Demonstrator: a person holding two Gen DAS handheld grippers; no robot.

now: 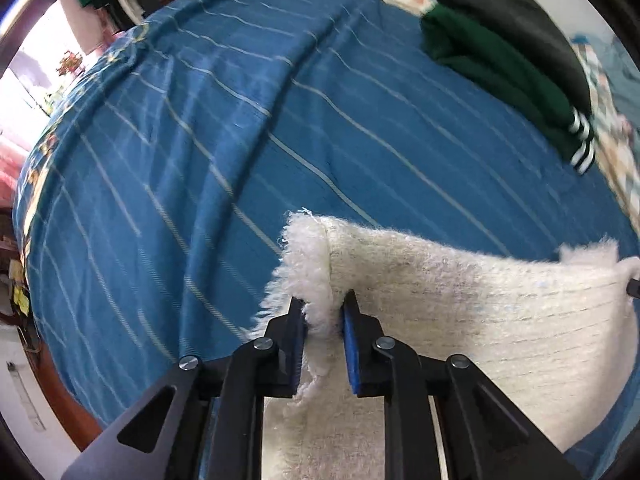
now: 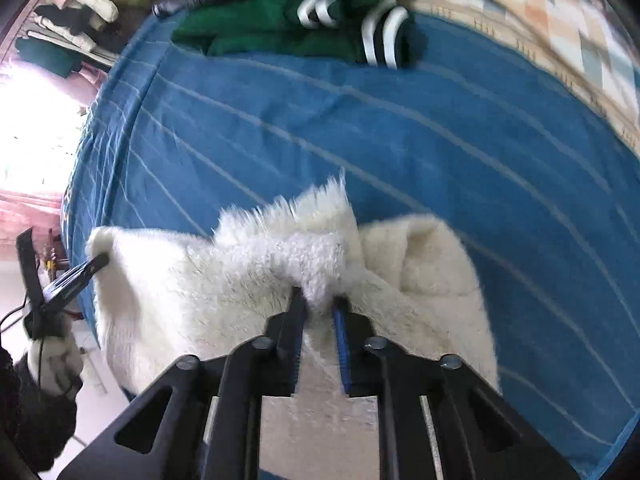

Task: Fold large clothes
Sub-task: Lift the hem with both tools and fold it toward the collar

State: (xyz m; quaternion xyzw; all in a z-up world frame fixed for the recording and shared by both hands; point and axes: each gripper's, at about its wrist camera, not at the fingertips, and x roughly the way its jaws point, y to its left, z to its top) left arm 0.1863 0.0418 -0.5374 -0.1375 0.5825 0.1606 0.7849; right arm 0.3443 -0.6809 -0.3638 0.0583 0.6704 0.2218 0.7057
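Both claws are clamped on the same white fleecy garment (image 1: 480, 320), each pinching a bunched bit of its upper edge. The left gripper (image 1: 323, 320) has its blue-padded fingers (image 1: 352, 344) pressed close on a shaggy corner fringe, and the cloth runs away from it toward the right of the left wrist view, where a dark tip of the other tool shows at the frame's edge. The right gripper (image 2: 318, 312) bites a tuft of curly pile, the garment spreading from it to the left of its own view, out to the left tool's tip at the far corner. So the held edge is the long axis, strung between the two claws, with the body sagging below onto the blue striped bedsheet (image 1: 240, 140). The fabric looks thick, soft and limp: fluffy pile on one face, a flatter knit-like backing on the other. Beyond, well apart, lies a heap of dark green clothing (image 2: 280, 28) with white-striped cuffs, near a patterned quilt (image 2: 560, 32).
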